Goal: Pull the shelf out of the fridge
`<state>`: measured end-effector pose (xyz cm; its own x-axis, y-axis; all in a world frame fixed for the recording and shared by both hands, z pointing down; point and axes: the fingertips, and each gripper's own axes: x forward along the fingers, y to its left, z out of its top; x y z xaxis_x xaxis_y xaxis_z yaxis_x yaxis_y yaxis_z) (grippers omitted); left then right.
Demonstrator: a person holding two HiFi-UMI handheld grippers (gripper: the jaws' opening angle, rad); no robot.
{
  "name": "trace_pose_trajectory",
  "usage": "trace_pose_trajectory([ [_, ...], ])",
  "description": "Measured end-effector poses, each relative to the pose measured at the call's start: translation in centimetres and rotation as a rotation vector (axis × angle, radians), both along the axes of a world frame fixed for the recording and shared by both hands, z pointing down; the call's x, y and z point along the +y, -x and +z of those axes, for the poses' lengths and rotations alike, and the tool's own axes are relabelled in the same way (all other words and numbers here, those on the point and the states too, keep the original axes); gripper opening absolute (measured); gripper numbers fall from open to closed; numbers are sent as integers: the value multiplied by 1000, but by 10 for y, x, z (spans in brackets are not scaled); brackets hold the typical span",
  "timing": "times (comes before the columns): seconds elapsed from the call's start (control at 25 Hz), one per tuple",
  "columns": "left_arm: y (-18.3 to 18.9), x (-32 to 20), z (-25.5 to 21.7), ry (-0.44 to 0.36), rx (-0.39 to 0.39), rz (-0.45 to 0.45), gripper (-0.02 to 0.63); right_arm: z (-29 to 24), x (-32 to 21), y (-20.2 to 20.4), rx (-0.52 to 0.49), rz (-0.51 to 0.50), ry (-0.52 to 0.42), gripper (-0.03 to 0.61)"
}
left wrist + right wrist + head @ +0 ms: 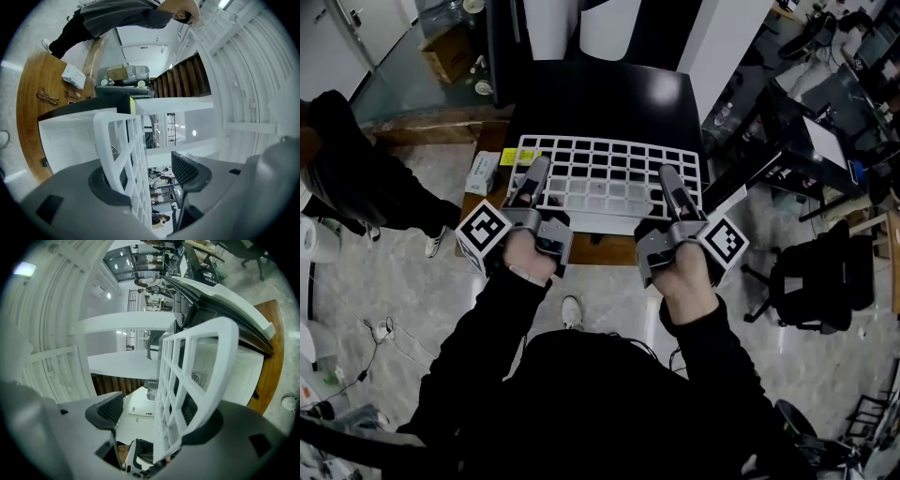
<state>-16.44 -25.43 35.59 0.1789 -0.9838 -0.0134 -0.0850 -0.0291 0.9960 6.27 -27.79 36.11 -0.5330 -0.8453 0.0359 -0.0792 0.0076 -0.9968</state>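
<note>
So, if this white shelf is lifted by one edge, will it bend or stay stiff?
Probably stiff: the shelf is a grid of thick bars and lies flat. Likely light, being mostly holes. Its smooth bars may slip.

On a wooden platform (605, 251), the fridge (600, 94); just before it, above the platform's near edge, the shelf (609, 173), lying flat. At the shelf's near left corner the left gripper (528, 183), at its near right the right gripper (673, 192), the shelf's edge between the jaws of each, against one jaw and apart from the other. Left of the fridge on the platform, a small box (483, 172); further left a person's legs (384, 192); well to the right an office chair (820, 272).
</note>
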Motion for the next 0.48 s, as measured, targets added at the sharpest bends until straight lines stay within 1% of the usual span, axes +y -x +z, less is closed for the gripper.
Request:
trace_pose_trajectory([
  [0.2, -1, 0, 2, 11, 16, -2, 288, 1, -2, 2, -22, -9, 8, 380],
  [0.36, -1, 1, 3, 24, 15, -7, 288, 2, -4, 2, -25, -4, 23, 382],
  [0.48, 0, 1, 2, 17, 12, -5, 291, 2, -5, 3, -26, -2, 22, 382],
])
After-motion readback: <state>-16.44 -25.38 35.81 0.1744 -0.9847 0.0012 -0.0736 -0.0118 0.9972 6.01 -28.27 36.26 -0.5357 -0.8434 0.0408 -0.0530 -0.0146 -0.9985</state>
